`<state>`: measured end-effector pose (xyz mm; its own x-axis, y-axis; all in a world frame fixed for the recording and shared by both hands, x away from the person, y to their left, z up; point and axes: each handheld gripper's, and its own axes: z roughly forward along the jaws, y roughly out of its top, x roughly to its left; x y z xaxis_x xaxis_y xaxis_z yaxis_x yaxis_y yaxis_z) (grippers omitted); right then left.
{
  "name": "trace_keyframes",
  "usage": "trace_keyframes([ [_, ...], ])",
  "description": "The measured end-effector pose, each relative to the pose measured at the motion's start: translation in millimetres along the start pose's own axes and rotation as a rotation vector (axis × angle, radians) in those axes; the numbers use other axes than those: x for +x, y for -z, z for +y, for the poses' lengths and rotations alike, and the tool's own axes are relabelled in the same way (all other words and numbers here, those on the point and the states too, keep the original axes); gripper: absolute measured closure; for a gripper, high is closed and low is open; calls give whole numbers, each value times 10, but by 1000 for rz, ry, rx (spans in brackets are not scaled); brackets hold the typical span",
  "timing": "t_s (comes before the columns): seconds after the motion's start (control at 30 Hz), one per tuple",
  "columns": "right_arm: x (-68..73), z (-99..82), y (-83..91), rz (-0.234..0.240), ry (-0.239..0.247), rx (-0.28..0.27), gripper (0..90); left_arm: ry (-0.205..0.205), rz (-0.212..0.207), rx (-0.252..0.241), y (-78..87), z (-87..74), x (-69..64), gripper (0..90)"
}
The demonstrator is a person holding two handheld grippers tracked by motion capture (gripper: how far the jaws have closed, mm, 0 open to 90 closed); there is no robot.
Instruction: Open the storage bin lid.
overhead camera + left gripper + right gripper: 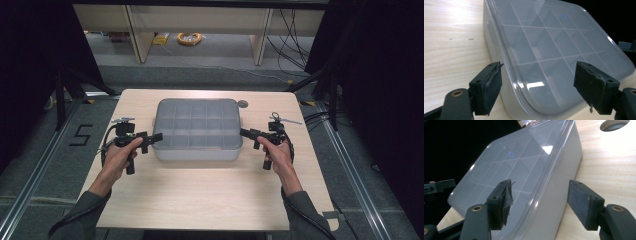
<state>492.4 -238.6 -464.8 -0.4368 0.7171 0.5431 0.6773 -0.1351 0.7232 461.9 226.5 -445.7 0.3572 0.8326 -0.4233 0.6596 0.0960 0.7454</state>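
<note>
The left gripper [156, 138] stands open at the near left corner of a translucent grey plastic organiser box with a clear lid [198, 129]. In the left gripper view one black pad sits just off the box's side wall and the other hangs over the lid [554, 50], with the lid's rim running between them; neither pad presses on anything, so nothing is held. The right gripper [245, 133] mirrors it at the near right corner. In the right gripper view its jaws are also apart, one pad above the lid and one beside the white wall toward the bare wood, the rim lying in the gap but not pinched.

The box sits flat in the middle of the light wooden bench [200, 195], a little toward the far side, its lid seated all round and the grid of dividers showing through — the compartments look empty, as far as the haze of the plastic lets one tell. A round cable hole [242, 104] lies just beyond the box's far right corner.

As a judgement, the work is at its start: both grippers are placed on opposite ends of the lid's rim, but the grasp is not yet made. Closing on the rim and lifting the lid — or the whole box — is all left to do.
</note>
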Motion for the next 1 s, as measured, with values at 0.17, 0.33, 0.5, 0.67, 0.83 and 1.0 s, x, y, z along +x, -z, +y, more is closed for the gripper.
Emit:
trace_keyframes([
  [0.17, -16, 86, -157, -14, -53, 21, 394, 11, 45, 20, -186, 46, 79, 235],
  [0.33, 13, 132, -278, -23, -53, 37, 395, 37, 58, 29, -334, 67, 148, 251],
  [0.5, 45, 144, -357, -20, -79, 49, 403, 45, 48, 40, -410, 86, 148, 261],
  [0.67, 45, 165, -414, -13, -58, 55, 409, 58, 31, 56, -468, 132, 151, 278],
  [0.83, 23, 162, -438, -19, -59, 46, 432, 68, 41, 41, -497, 155, 156, 295],
  [1.0, 4, 161, -426, -25, -58, 26, 468, 54, 57, 34, -489, 165, 127, 322],
])
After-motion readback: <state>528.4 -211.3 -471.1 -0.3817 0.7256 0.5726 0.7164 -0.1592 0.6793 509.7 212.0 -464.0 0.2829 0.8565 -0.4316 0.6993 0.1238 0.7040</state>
